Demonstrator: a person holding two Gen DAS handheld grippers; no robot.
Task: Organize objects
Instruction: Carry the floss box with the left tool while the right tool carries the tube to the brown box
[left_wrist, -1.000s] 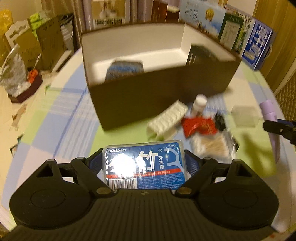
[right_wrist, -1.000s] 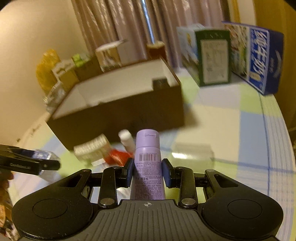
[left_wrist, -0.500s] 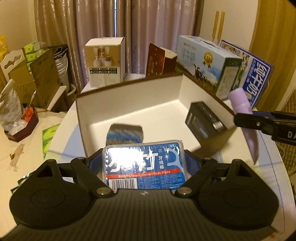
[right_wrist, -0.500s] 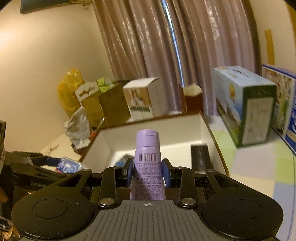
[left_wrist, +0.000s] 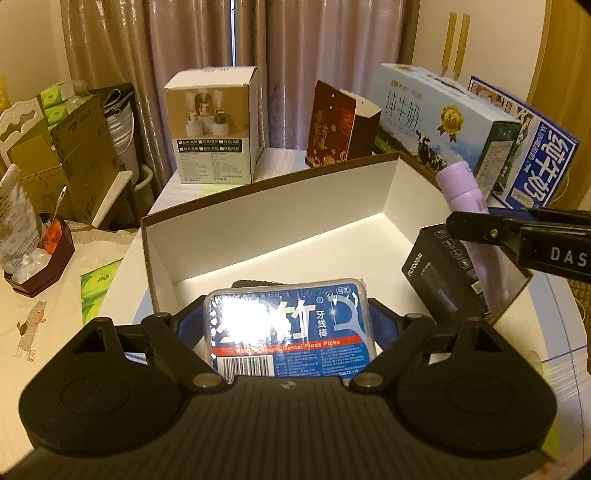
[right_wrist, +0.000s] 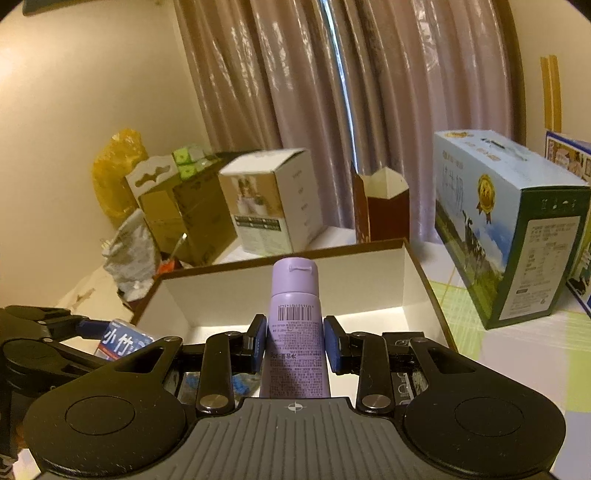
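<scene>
My left gripper (left_wrist: 287, 326) is shut on a blue dental floss pick box (left_wrist: 291, 310), held over the near edge of the open brown box (left_wrist: 266, 181) with a white inside. In that box lie a black carton (left_wrist: 439, 273) at the right and a dark striped item (left_wrist: 255, 284), mostly hidden behind the floss box. My right gripper (right_wrist: 294, 341) is shut on a lilac tube (right_wrist: 295, 314), cap pointing away. The left wrist view shows the lilac tube (left_wrist: 467, 195) hanging over the box's right side above the black carton. The floss box (right_wrist: 120, 341) shows at the right wrist view's left edge.
Behind the brown box stand a white humidifier carton (left_wrist: 214, 125), a dark red paper bag (left_wrist: 336, 125) and two blue milk cartons (left_wrist: 443, 122). A side table at the left carries a dark tray (left_wrist: 40, 266) and cardboard boxes. Curtains close off the back.
Both grippers have risen from the table and come forward over the open box, each still carrying its item. The loose items in front of the box have dropped out of view.
</scene>
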